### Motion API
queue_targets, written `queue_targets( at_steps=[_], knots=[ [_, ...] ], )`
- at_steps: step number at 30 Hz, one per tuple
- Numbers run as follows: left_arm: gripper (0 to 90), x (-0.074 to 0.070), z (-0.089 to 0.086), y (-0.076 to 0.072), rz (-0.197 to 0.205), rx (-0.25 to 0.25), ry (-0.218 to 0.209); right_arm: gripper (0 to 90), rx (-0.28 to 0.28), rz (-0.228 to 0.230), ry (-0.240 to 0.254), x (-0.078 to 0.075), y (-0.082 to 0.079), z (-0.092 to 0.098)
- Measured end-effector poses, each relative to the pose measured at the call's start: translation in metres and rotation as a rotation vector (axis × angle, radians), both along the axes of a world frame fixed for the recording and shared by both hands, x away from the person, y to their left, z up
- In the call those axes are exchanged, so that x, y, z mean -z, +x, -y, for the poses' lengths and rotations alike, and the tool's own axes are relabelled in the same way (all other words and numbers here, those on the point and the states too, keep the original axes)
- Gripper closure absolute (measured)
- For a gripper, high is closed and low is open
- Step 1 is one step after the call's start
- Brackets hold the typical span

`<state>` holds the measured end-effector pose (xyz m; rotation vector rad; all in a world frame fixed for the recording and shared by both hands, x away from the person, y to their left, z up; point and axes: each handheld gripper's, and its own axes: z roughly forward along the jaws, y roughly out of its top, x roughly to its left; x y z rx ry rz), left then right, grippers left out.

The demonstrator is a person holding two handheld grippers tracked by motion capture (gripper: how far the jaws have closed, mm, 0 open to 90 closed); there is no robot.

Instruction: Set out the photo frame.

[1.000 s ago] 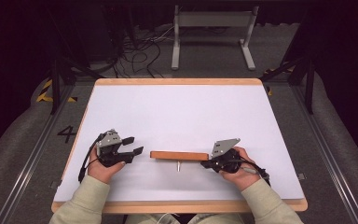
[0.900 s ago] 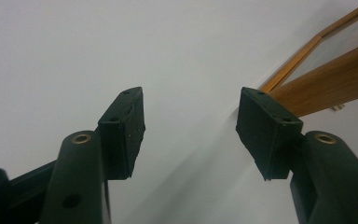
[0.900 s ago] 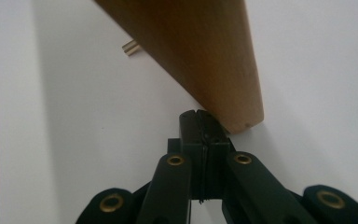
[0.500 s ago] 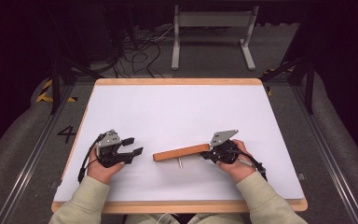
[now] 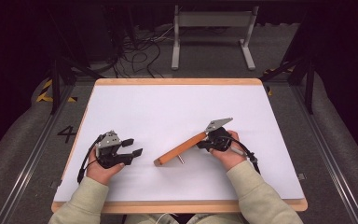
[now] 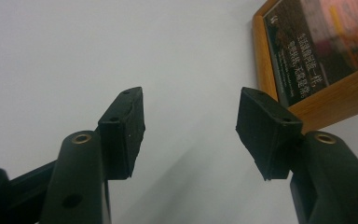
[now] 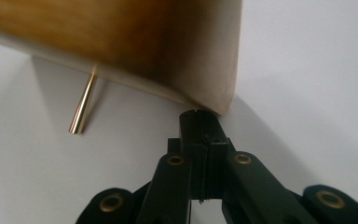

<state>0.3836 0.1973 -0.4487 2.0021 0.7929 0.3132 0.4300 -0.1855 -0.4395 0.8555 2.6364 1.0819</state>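
Observation:
A wooden picture frame point(image 5: 182, 148) stands slantwise on the white table top point(image 5: 177, 107), propped by a thin brass leg point(image 5: 181, 160). My right gripper point(image 5: 200, 143) is shut, and its tips touch the frame's right end. In the right gripper view the closed tips point(image 7: 199, 116) sit against the lower corner of the frame's brown back point(image 7: 121, 42), with the brass leg point(image 7: 83, 109) to the left. My left gripper point(image 5: 134, 146) rests open to the left of the frame, apart from it. Between its jaws point(image 6: 191, 126) is bare table, and the frame's front point(image 6: 335, 95) lies beyond at upper right.
The table has a wooden rim point(image 5: 177, 206). Beyond its far edge are floor cables point(image 5: 140, 46), a grey metal stand point(image 5: 212, 28) and black posts point(image 5: 56, 84) at both sides. White surface stretches behind and to the right of the frame.
My right gripper pushed away from the person, swinging the frame's right end toward the far side. The frame went from parallel to the front edge to a diagonal. The left gripper kept still.

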Motion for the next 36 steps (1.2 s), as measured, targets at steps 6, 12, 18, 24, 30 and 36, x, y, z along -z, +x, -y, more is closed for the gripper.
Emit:
queue_targets(
  at_steps=[6, 12, 18, 24, 30, 36],
  knots=[
    [41.7, 0.0, -0.001, -0.001, 0.001, -0.003, 0.002, 90.0, 0.019, -0.001, 0.009, -0.002, 0.015, -0.008],
    [41.7, 0.0, -0.001, -0.001, 0.0, 0.0, 0.004, 90.0, 0.025, -0.014, 0.035, 0.0, 0.027, -0.016],
    [41.7, 0.001, -0.002, -0.001, -0.001, 0.002, 0.004, 90.0, 0.043, -0.027, 0.075, -0.001, 0.04, -0.027],
    [41.7, 0.001, 0.0, 0.001, -0.005, 0.007, -0.002, 90.0, 0.03, -0.042, 0.078, -0.001, 0.052, -0.039],
    [41.6, 0.001, 0.0, 0.002, -0.007, 0.009, -0.003, 90.0, 0.002, -0.052, 0.077, -0.003, 0.062, -0.054],
    [41.6, 0.001, 0.0, 0.002, -0.009, 0.008, -0.004, 90.0, -0.041, -0.06, 0.095, -0.003, 0.063, -0.069]
  ],
)
